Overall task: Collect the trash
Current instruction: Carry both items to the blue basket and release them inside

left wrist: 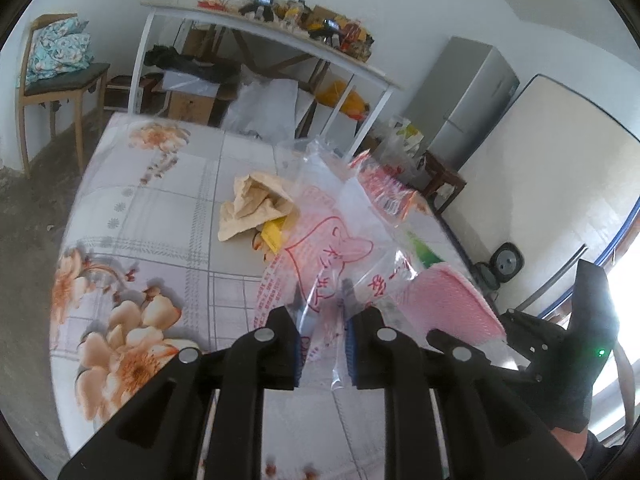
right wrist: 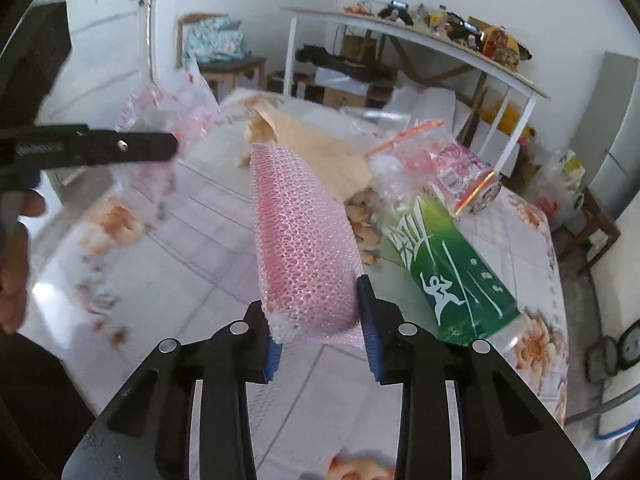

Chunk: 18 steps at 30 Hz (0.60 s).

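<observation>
Right wrist view | right gripper (right wrist: 320,320) clamped pink bubble wrap (right wrist: 300,240) | left gripper (left wrist: 324,348) pinched clear plastic bag (left wrist: 320,248) | risk: thin film slipping free.

Pink bubble wrap (right wrist: 306,248), green bottle (right wrist: 452,264) with white figures, clear bag (left wrist: 320,248) with red print, orange-flowered grey-checked sheet (left wrist: 160,240).

We look from the left gripper (left wrist: 322,354) forward and downward along its fingers, close over the floral table (left wrist: 168,216); the far shelf (left wrist: 280,36) sits ahead. From the right gripper (right wrist: 320,344) we face likewise, equally near. Both views share the tabletop, the pink bubble wrap (right wrist: 304,248) and that shelf; each glimpses the other gripper
</observation>
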Available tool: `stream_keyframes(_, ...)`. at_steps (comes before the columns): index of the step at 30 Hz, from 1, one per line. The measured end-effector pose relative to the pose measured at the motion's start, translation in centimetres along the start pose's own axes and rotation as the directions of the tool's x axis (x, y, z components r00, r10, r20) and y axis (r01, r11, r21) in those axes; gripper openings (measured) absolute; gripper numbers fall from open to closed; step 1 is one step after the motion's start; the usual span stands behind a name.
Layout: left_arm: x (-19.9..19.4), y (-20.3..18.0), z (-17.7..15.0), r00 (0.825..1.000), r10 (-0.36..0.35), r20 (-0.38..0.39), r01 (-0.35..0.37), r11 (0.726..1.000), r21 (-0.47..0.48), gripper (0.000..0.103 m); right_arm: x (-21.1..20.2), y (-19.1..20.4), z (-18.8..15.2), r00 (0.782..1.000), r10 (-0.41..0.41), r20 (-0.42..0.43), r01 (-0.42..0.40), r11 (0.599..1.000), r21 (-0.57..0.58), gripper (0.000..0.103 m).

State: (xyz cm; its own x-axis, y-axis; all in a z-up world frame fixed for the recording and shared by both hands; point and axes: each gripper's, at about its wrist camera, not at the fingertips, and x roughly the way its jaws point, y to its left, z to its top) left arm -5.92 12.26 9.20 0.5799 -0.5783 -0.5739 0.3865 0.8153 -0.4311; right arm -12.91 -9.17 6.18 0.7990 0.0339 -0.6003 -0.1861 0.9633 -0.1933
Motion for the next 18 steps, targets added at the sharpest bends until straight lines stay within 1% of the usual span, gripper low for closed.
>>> stream_keyframes(2,-2.1,0.0,-0.3,1.0,0.005,0.012,-0.005,1.0,-0.01,0.016,-1.7,0.9,0.5,0.999,0.025,0.026,-0.025,1.0,-0.01,0.031)
stream_keyframes(4,-5.8,-0.1,-1.0,0.998,0.036,0.046,-0.035,0.999,-0.019,0.016,-3.1,2.3,1.4,0.997,0.057,0.052,-0.054,0.997,-0.047,0.031)
stream_keyframes(6,-9.7,0.3,-2.1,0.995,0.069,0.076,-0.066,0.997,-0.035,0.016,-4.9,5.0,2.1,0.992,0.102,0.08,-0.095,0.991,-0.091,0.031)
stream_keyframes(8,-14.5,1.3,-4.3,0.985,0.14,0.098,-0.135,0.989,-0.06,0.016,-6.1,7.3,2.3,0.985,0.147,0.093,-0.135,0.983,-0.128,0.031)
stream_keyframes(9,-16.8,1.9,-5.8,0.976,0.196,0.098,-0.19,0.979,-0.07,0.016,-6.6,9.0,2.6,0.978,0.181,0.1,-0.164,0.974,-0.158,0.031)
stream_keyframes(10,-18.7,2.6,-7.3,0.962,0.258,0.091,-0.252,0.965,-0.078,0.016,-6.9,10.5,2.7,0.973,0.205,0.107,-0.183,0.966,-0.183,0.031)
stream_keyframes(11,-20.0,3.4,-8.6,0.95,0.301,0.079,-0.294,0.951,-0.091,0.016,-7.5,12.8,2.8,0.964,0.246,0.104,-0.219,0.951,-0.219,0.031)
stream_keyframes(13,-23.1,6.0,-12.6,0.923,0.385,0.028,-0.376,0.913,-0.155,0.016,-8.0,15.9,2.6,0.948,0.306,0.091,-0.272,0.923,-0.273,0.031)
stream_keyframes(14,-24.5,7.5,-15.2,0.9,0.436,-0.009,-0.429,0.883,-0.19,0.016,-8.4,17.5,2.4,0.938,0.336,0.085,-0.297,0.907,-0.298,0.031)
stream_keyframes(15,-25.3,8.6,-17.1,0.882,0.469,-0.041,-0.466,0.858,-0.213,0.016,-8.8,19.7,2.1,0.926,0.372,0.068,-0.331,0.883,-0.333,0.031)
stream_keyframes(16,-26.2,10.3,-20.2,0.863,0.497,-0.093,-0.503,0.824,-0.26,0.016,-9.1,21.8,1.7,0.913,0.404,0.049,-0.361,0.859,-0.362,0.031)
stream_keyframes(17,-26.6,11.6,-22.7,0.847,0.514,-0.136,-0.53,0.798,-0.287,0.016,-9.3,23.1,1.4,0.905,0.423,0.039,-0.379,0.844,-0.379,0.031)
stream_keyframes(18,-26.7,13.2,-26.4,0.822,0.531,-0.206,-0.569,0.758,-0.318,0.016,-9.4,25.2,1.0,0.892,0.453,0.014,-0.409,0.818,-0.404,0.031)
